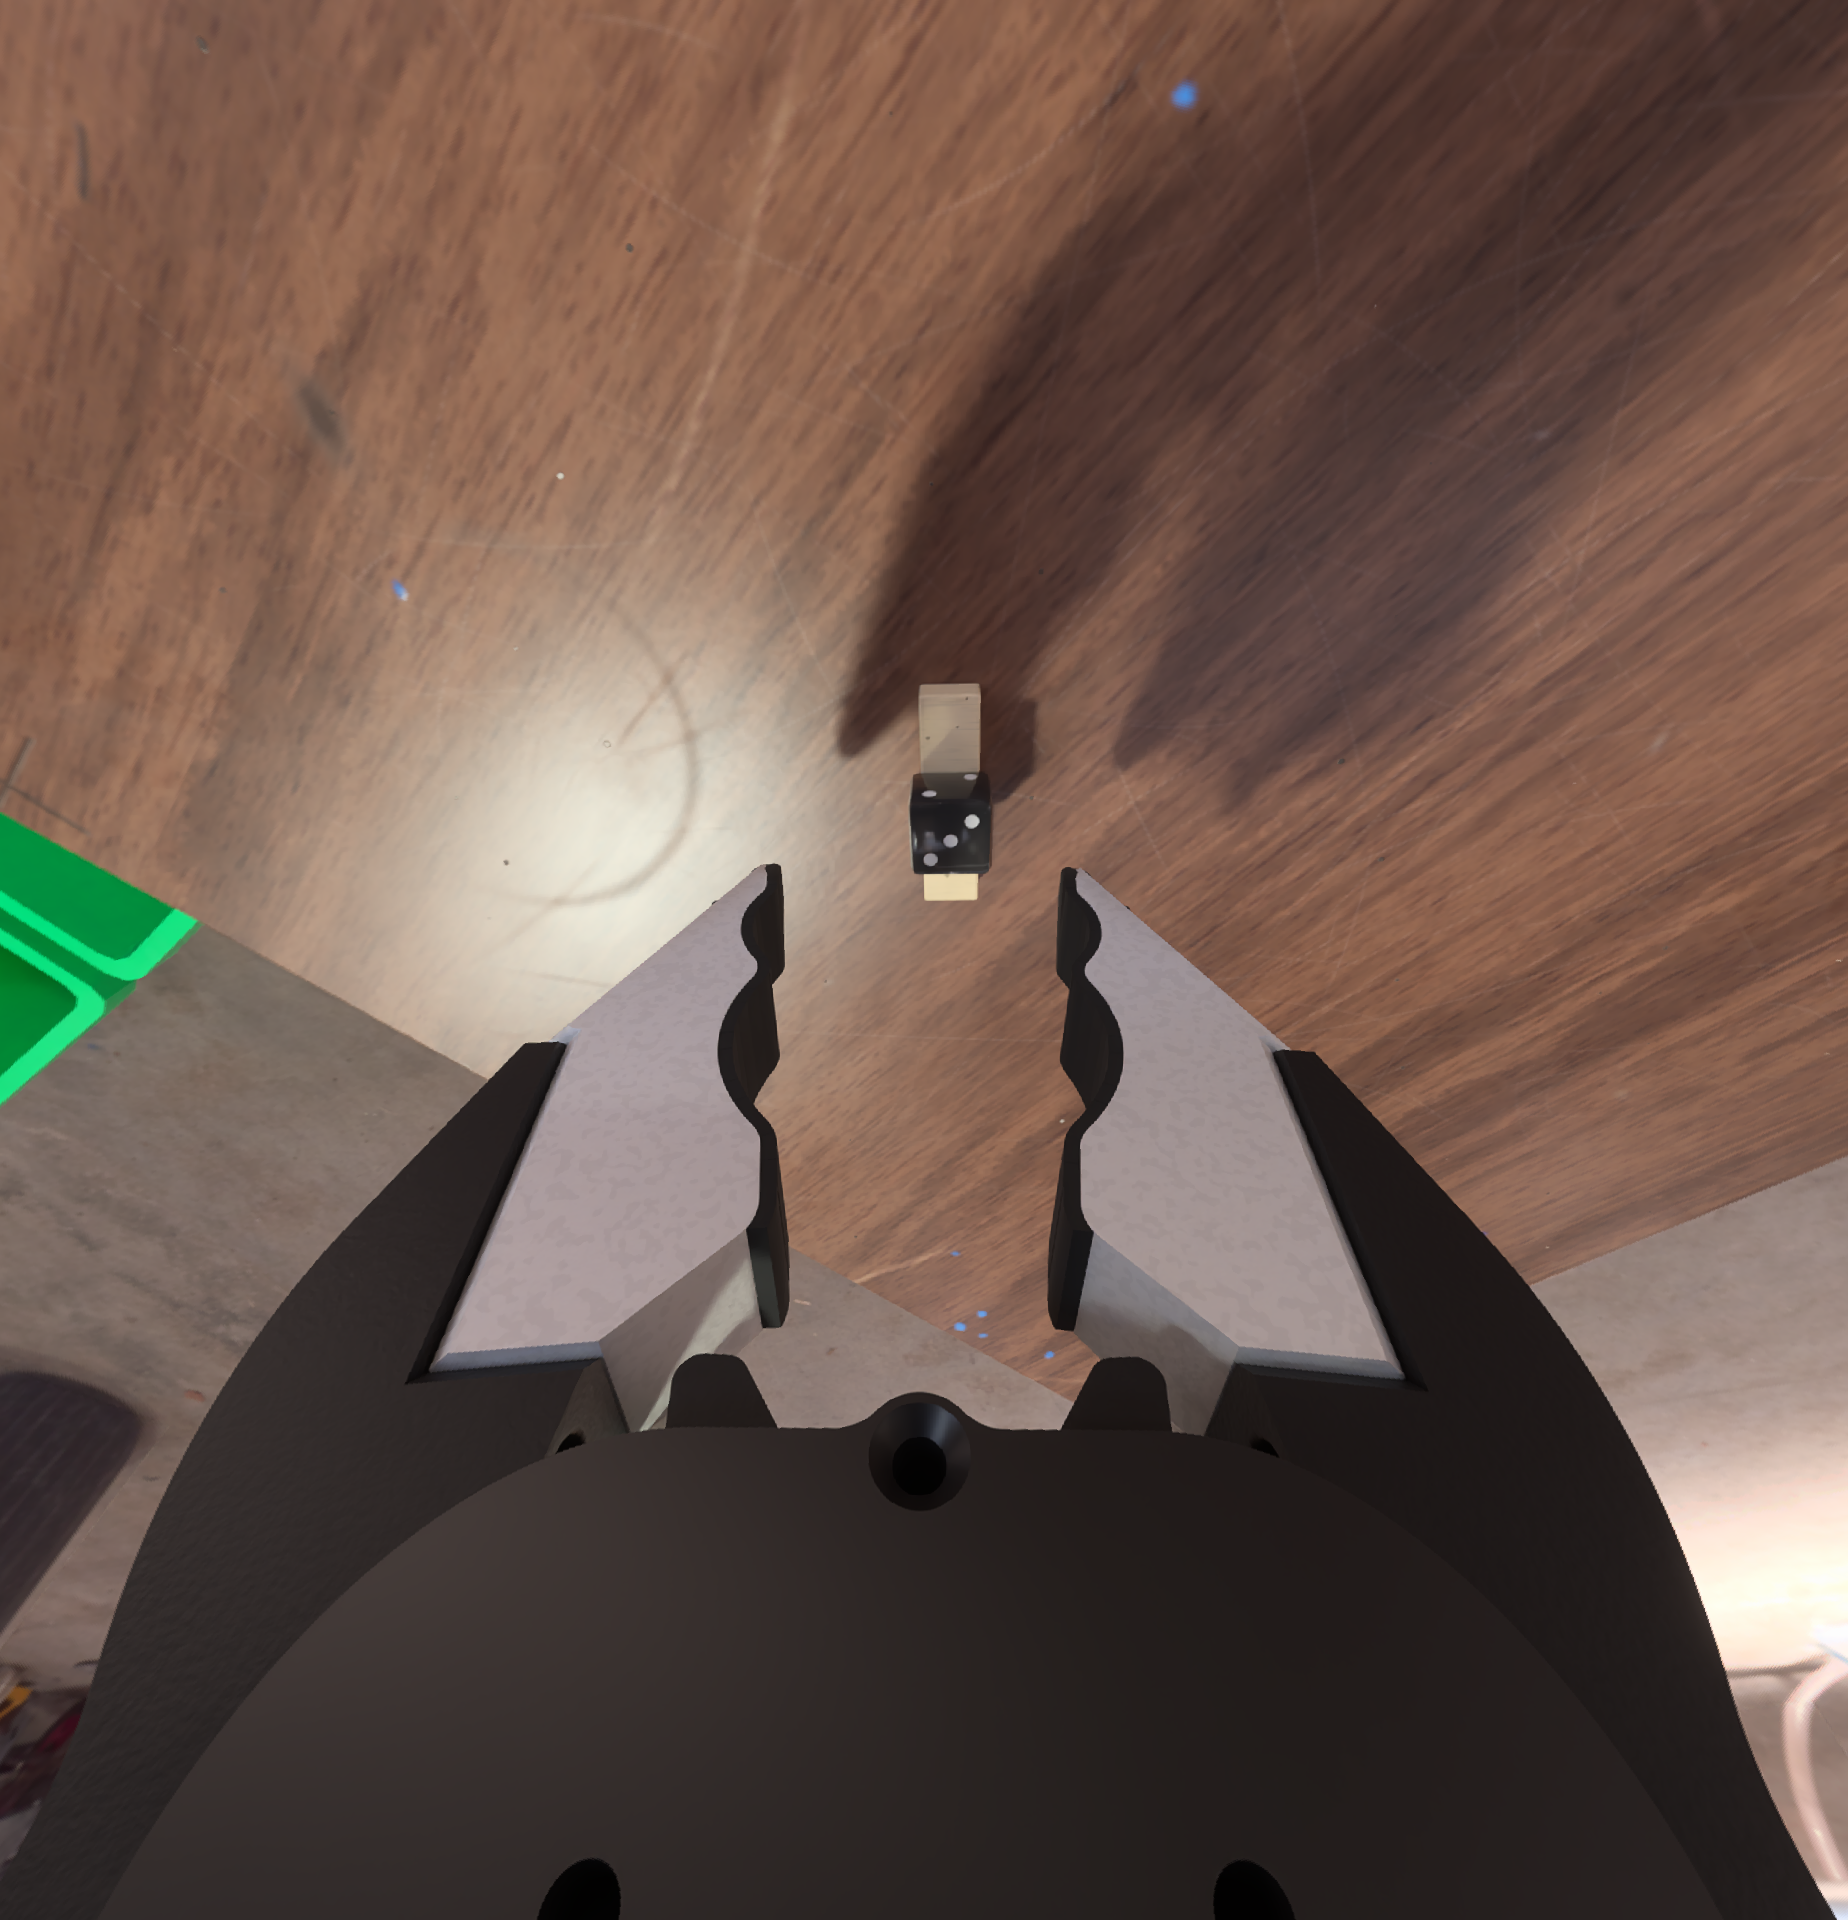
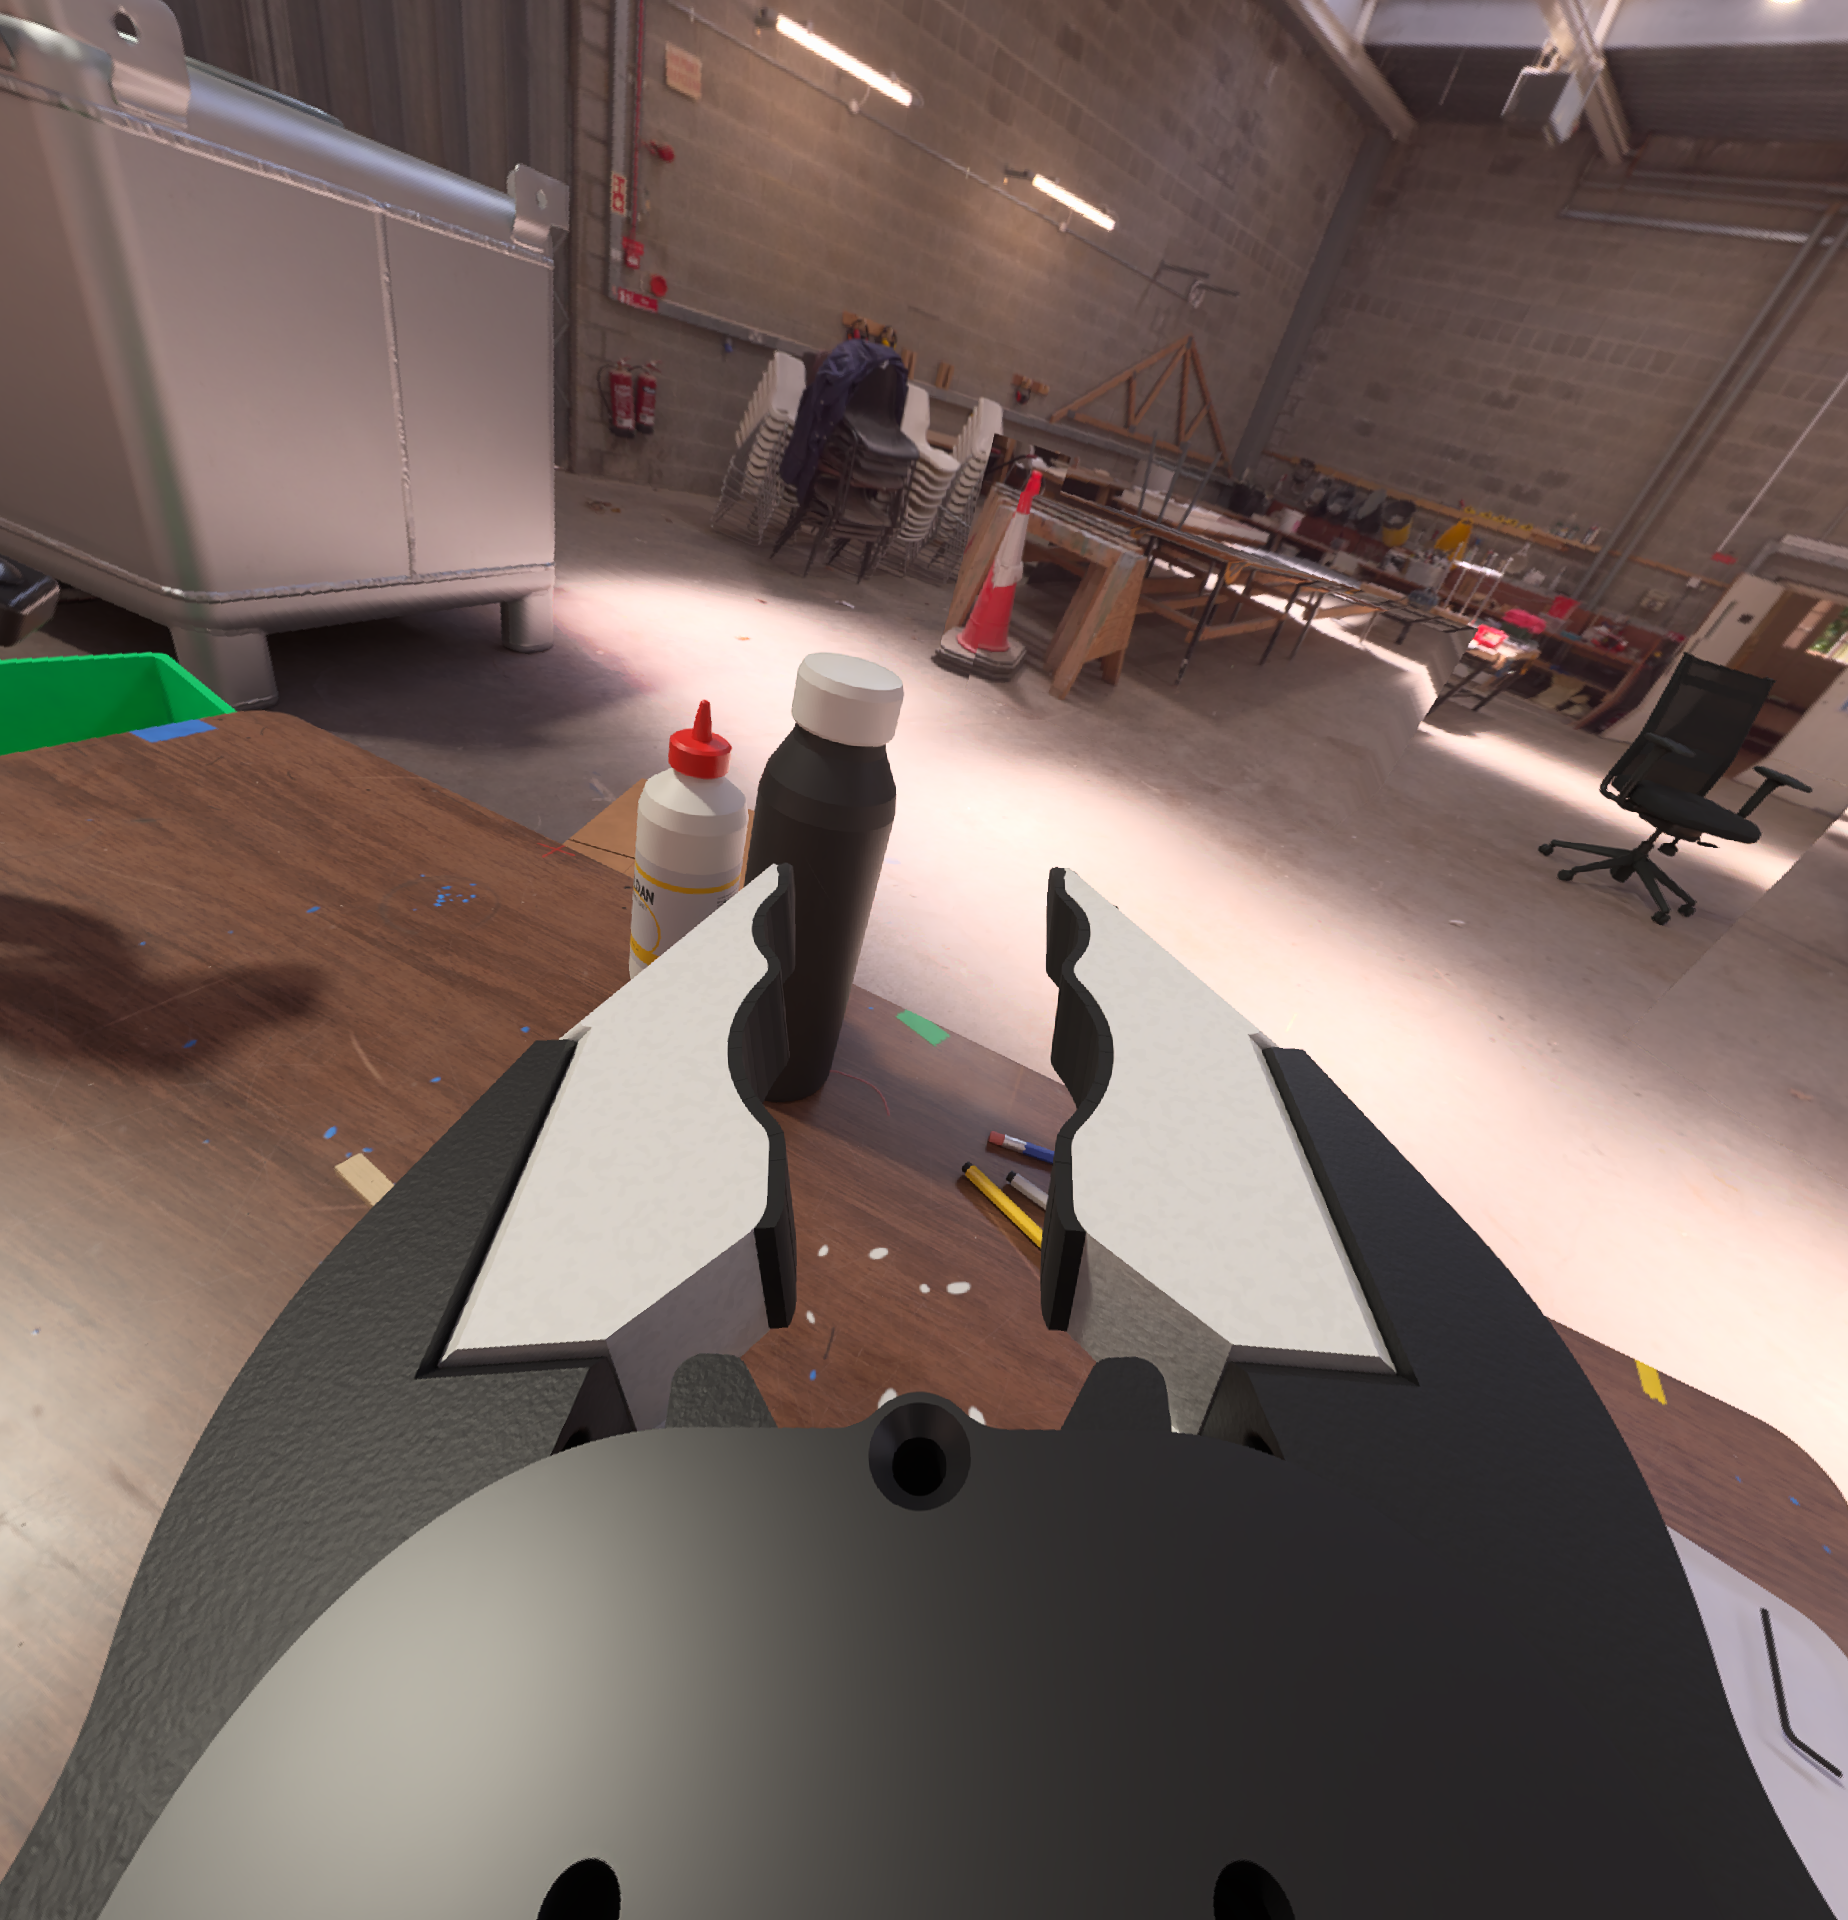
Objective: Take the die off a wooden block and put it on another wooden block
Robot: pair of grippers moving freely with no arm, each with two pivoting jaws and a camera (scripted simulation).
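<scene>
In the left wrist view a black die (image 1: 949, 837) with white pips sits on a pale wooden block (image 1: 949, 889), of which only a sliver shows under it. A second pale wooden block (image 1: 947, 729) stands just beyond it on the brown table. My left gripper (image 1: 920, 878) is open and empty, above the table, with the die just ahead of its fingertips. My right gripper (image 2: 920, 878) is open and empty, pointing across the table's corner toward a black bottle. The die and blocks do not show in the right wrist view.
A green bin (image 1: 26, 966) sits at the table's left edge; it also shows in the right wrist view (image 2: 78, 698). A black bottle with a white cap (image 2: 826, 883), a white glue bottle with a red tip (image 2: 683, 844) and some markers (image 2: 1008, 1184) stand near the table's edge.
</scene>
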